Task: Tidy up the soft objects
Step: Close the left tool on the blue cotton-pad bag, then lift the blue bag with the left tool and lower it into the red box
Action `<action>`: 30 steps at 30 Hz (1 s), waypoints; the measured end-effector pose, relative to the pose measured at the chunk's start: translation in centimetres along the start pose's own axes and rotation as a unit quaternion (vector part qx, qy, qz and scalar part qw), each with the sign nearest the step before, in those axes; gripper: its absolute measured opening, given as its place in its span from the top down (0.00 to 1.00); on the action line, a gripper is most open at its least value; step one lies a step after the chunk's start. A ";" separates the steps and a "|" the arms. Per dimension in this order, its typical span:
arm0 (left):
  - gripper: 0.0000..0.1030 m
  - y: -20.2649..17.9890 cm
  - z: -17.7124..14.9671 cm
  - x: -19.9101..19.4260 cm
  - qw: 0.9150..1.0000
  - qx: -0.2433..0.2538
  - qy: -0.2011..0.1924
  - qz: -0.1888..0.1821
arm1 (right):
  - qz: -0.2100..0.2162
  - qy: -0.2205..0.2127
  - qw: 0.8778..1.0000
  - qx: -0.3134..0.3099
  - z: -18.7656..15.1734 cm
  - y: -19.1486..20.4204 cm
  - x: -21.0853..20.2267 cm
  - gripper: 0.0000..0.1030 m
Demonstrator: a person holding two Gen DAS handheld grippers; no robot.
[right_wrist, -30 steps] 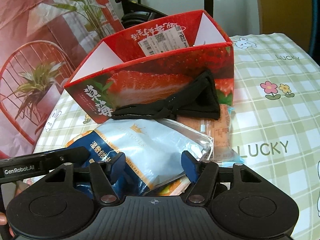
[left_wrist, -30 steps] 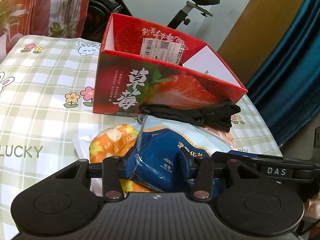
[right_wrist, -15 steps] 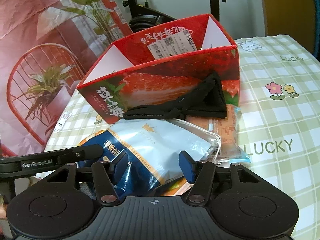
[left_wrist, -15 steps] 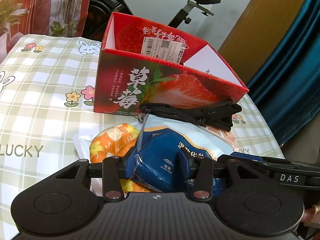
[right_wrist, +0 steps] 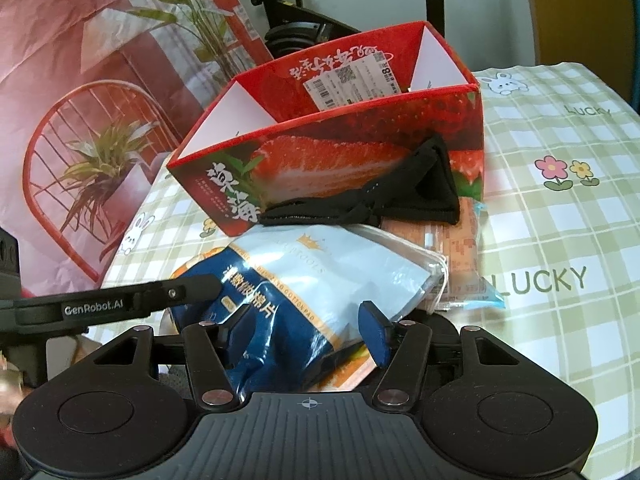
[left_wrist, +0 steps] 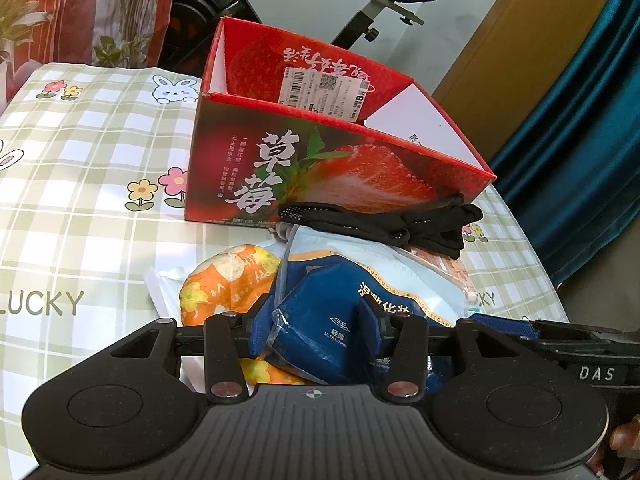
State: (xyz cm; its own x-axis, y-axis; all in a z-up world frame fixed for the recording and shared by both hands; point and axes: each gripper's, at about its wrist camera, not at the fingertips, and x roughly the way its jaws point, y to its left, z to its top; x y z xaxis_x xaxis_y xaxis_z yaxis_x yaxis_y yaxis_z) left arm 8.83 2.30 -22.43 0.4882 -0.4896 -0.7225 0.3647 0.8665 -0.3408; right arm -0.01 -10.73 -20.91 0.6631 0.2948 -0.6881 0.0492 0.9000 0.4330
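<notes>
A blue and pale cotton pad bag (left_wrist: pixel 360 280) lies on top of a pile in front of the red strawberry box (left_wrist: pixel 320 176). My left gripper (left_wrist: pixel 314 328) has the bag's crumpled dark-blue end between its pads, and its jaws are opening slightly. From the opposite side, my right gripper (right_wrist: pixel 306 328) is shut on the same bag (right_wrist: pixel 320 272) at its near corner. A black glove (right_wrist: pixel 380 196) is draped over the far end of the pile, against the box (right_wrist: pixel 320 152). An orange floral pouch (left_wrist: pixel 224 280) sits under the bag.
An orange snack packet (right_wrist: pixel 460 256) lies under the bag's right side. A white wrapper (left_wrist: pixel 160 284) pokes out beside the pouch. The green checked tablecloth (right_wrist: pixel 560 220) stretches away on both sides. An exercise bike (left_wrist: pixel 392 0) stands behind the table, with a blue curtain (left_wrist: pixel 580 140) nearby.
The box sits a little lower in the right wrist view and the bag has shifted slightly between the right pads. The left wrist view is almost the same.
</notes>
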 end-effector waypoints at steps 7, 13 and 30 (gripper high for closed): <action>0.52 0.2 -0.2 -0.4 1.000 0.002 0.001 0.000 | -0.009 0.010 1.000 -0.004 -0.1 0.1 -0.1 0.47; 0.52 0.3 -0.4 -0.7 1.000 0.011 0.006 -0.004 | -0.011 0.016 1.000 0.004 -0.6 -0.4 0.0 0.48; 0.53 -0.4 -0.3 -1.8 1.000 0.017 -0.001 -0.013 | 0.015 0.006 1.000 -0.005 -0.5 0.5 0.4 0.69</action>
State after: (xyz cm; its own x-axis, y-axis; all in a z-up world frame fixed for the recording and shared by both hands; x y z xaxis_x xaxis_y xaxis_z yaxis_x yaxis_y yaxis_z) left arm 7.58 2.82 -21.18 0.4790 -0.5121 -0.7129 0.4042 0.8497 -0.3387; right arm -0.12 -10.04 -21.26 0.6552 0.3259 -0.6816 0.0220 0.8936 0.4484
